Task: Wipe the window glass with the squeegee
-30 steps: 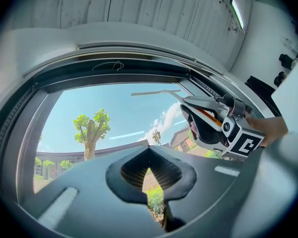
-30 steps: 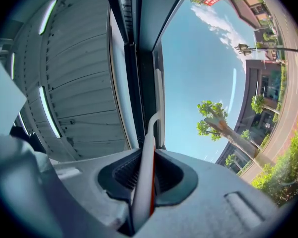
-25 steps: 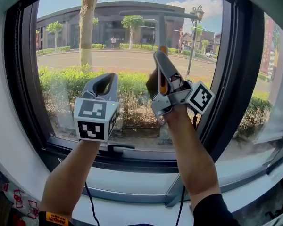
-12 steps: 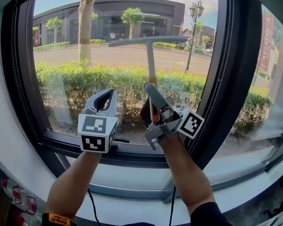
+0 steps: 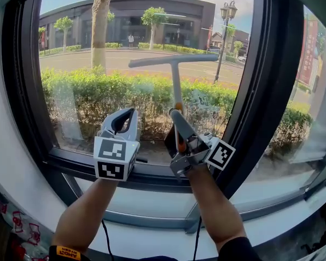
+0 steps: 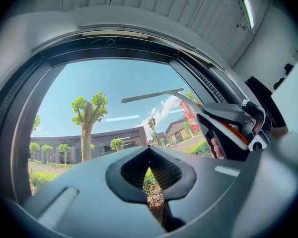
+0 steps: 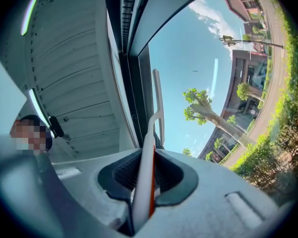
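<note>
- Left gripper (image 5: 125,118): a grey hand-held two-jaw tool with a white cube of black square markers (image 5: 113,156) at its base. It is held upright before the lower part of the pane. In the left gripper view (image 6: 149,170) its dark ribbed pads meet at the tips, and only greenery shows through the slit between them, so it grips nothing.
- Right gripper (image 5: 175,125): a matching grey tool with its own marker cube (image 5: 221,154), just beside the left one and tilted up toward the glass. In the right gripper view (image 7: 149,182) the jaws are clamped on the handle of the squeegee.
- T-shaped grey squeegee with an orange strip along its handle (image 5: 176,86): its thin shaft rises from the right gripper to a long blade. The blade lies nearly level across the middle of the pane, above both grippers. It also appears in the left gripper view (image 6: 151,95) and the right gripper view (image 7: 158,103). Contact between blade and glass cannot be confirmed.
- Clear window glass (image 5: 81,86): set in a black frame (image 5: 261,91) above a white sill (image 5: 146,208). A pale hazy patch lies right of the shaft.
- Outside the window: a green hedge (image 5: 70,91), a tree trunk (image 5: 100,31), a low dark building (image 5: 152,15) and a street lamp (image 5: 225,15).
- Bare forearms (image 5: 81,216) reach up from the lower edge to both tools.
</note>
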Tool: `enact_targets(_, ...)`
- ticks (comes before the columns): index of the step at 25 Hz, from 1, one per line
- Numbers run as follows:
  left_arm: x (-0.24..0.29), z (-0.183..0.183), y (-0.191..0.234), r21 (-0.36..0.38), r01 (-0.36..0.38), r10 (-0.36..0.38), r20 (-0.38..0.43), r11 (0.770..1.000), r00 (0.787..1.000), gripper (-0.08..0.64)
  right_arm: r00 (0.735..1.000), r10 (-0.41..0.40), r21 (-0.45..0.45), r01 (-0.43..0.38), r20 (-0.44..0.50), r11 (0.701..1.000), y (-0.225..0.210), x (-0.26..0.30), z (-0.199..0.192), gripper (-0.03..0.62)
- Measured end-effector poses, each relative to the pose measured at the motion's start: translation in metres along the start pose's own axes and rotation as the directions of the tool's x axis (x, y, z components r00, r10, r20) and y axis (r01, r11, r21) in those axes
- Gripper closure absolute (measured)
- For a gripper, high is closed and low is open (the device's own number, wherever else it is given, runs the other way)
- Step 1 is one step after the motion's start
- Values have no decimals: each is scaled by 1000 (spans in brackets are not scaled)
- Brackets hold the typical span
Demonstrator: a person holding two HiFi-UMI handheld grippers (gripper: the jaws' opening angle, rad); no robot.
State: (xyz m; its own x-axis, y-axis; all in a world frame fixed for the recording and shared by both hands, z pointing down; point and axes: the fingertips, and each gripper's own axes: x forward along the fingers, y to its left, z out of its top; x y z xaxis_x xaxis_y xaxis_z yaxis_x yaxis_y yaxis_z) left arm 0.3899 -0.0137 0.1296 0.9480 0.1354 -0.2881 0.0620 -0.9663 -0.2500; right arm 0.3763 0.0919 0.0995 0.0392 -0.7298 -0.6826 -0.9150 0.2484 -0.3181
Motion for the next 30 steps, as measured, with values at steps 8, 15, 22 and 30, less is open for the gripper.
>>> enact_targets(8, 7, 30, -2, 34, 2, -3, 41, 999, 999, 545, 998, 50, -39, -49, 32, 998, 18, 21, 38, 551)
enact_targets(15, 16, 104, -6, 126, -14, -8, 170, 992, 985, 545, 985, 134, -112, -122, 110, 986, 48, 78, 116, 551)
enact_targets(22, 13, 151, -8, 165, -22, -20, 249, 986, 968, 545, 976, 171, -150, -150, 136, 977, 68, 113, 161, 551)
enact_targets(30, 9, 153, -1, 164, -29, -15, 259, 986, 966, 545, 976, 158, -139, -138, 151, 981, 63, 119, 176, 551)
